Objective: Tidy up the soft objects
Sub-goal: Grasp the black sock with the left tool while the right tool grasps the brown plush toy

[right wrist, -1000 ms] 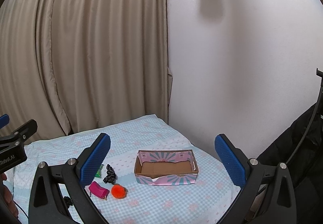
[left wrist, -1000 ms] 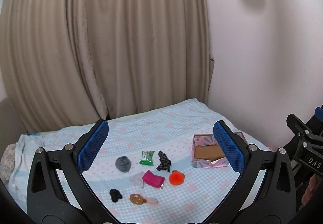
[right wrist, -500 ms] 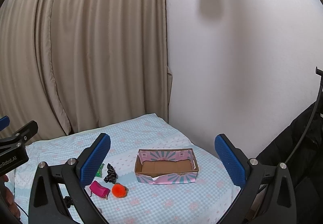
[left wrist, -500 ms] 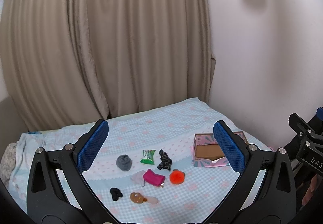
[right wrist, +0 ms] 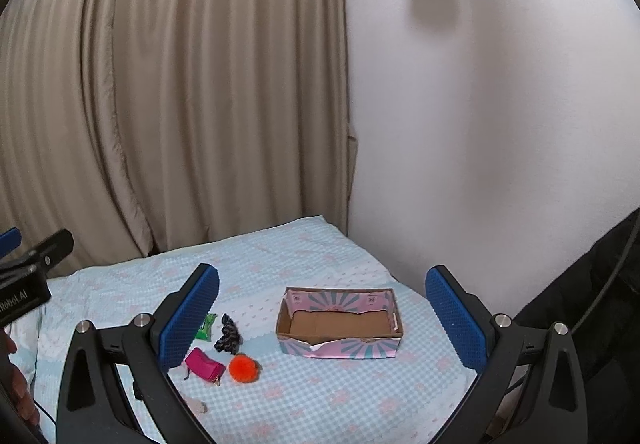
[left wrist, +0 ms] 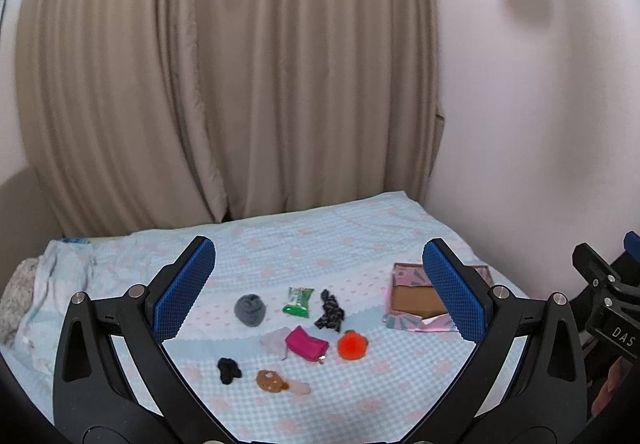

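Several small soft items lie on a light blue checked bedspread (left wrist: pixel 340 244): a grey ball (left wrist: pixel 249 309), a green packet (left wrist: pixel 297 300), a black scrunchie (left wrist: pixel 329 311), a magenta pouch (left wrist: pixel 305 343), an orange pompom (left wrist: pixel 352 344), a black bit (left wrist: pixel 228 369) and a brown plush (left wrist: pixel 270 380). A pink patterned cardboard box (right wrist: pixel 340 323) stands empty to their right. My left gripper (left wrist: pixel 318 286) is open, high above the items. My right gripper (right wrist: pixel 322 314) is open too, held above and in front of the box. The pouch (right wrist: pixel 203 364), pompom (right wrist: pixel 242 367) and scrunchie (right wrist: pixel 227 334) also show in the right wrist view.
Beige curtains (left wrist: pixel 224 75) hang behind the bed and a white wall (right wrist: pixel 480 123) runs along its right side. Bunched bedding (left wrist: pixel 24 296) lies at the left edge. A dark garment (right wrist: pixel 592 284) sits at the far right.
Both views have drifted slightly; the items and box sit a little lower and farther in frame. Nothing was touched and both grippers stayed open.
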